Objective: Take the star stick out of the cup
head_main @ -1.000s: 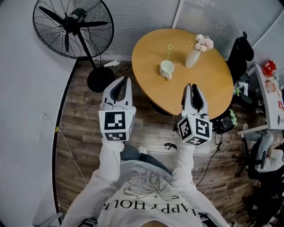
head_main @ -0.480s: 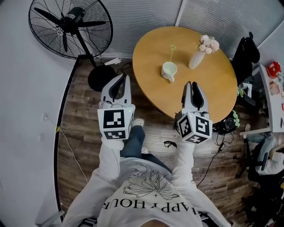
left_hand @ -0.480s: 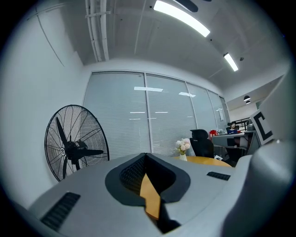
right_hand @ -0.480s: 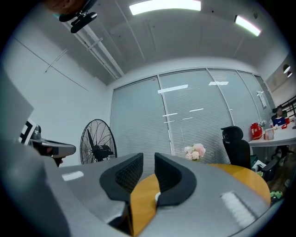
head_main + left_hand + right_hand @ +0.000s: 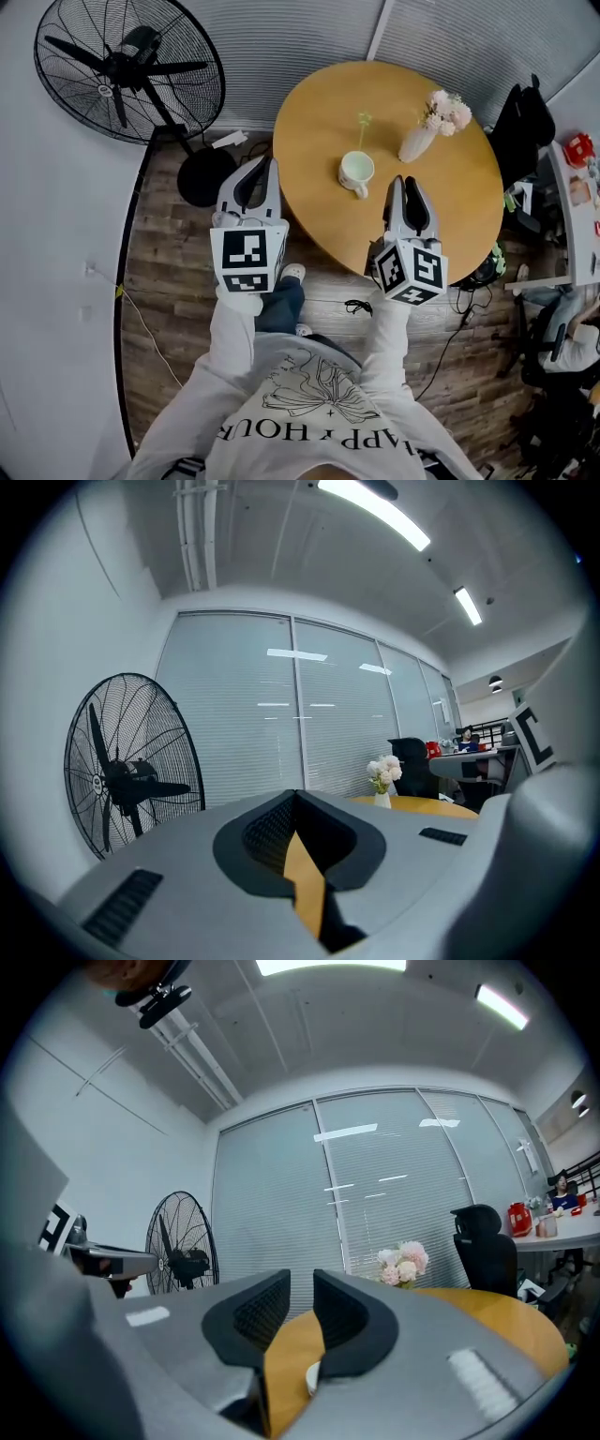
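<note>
Both tongs had advanced toward the worktop (image 5: 450,192): approach step. Left tongs (image 5: 269,165) closed, right tongs (image 5: 405,181) parted, both empty; next, grasp upper-centre star stick (image 5: 361,137) above cup (image 5: 357,172).

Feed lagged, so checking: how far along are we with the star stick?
Done: nothing; the star stick stands in the cup. In hand: right gripper, jaws apart and empty, short of the cup; left gripper shut, empty. To do: grip the stick, lift it out.

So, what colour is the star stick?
Pale yellow-green; the star stick shows best in the head view.
</note>
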Available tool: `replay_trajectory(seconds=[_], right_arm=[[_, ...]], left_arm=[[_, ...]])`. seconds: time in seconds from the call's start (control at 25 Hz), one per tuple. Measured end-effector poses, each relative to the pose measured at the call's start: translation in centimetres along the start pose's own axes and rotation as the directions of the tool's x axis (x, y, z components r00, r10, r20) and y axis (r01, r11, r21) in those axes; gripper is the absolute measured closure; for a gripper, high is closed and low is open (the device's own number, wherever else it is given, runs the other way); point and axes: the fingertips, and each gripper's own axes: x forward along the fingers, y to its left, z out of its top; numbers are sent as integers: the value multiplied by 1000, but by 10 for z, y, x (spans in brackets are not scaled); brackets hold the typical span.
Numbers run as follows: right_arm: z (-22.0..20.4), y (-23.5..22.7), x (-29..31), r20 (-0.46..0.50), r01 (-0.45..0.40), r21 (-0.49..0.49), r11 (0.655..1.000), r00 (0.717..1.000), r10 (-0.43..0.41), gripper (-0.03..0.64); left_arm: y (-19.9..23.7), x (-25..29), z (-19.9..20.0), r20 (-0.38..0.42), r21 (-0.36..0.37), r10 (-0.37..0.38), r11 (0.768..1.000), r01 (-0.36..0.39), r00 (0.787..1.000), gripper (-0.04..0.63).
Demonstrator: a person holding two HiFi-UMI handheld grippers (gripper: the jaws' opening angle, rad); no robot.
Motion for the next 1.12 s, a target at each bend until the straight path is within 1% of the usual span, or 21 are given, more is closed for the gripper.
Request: replay_trajectory(seconds=[0.28,0.72,0.96,1.12], right_arm=[[-9,-9,61,-14,14,9,1000,1000,-14,540],[-28,-28,145,-68,52,17,998,996,-51,538],[-49,-40,178,-110,78,19,997,991,-76,531],[-63,-42,191,-135,98,20,995,986,-95,531]], left_arm=[[12,68,-1,-10,-3,-39,999,39,999,589],[26,161,-6,-38,-9,-109,994,109,993,589],[32,202,-25,-76,-17,-140,990,139,987,589],[36,218,-42,-107,-31,-153,988,151,982,589]])
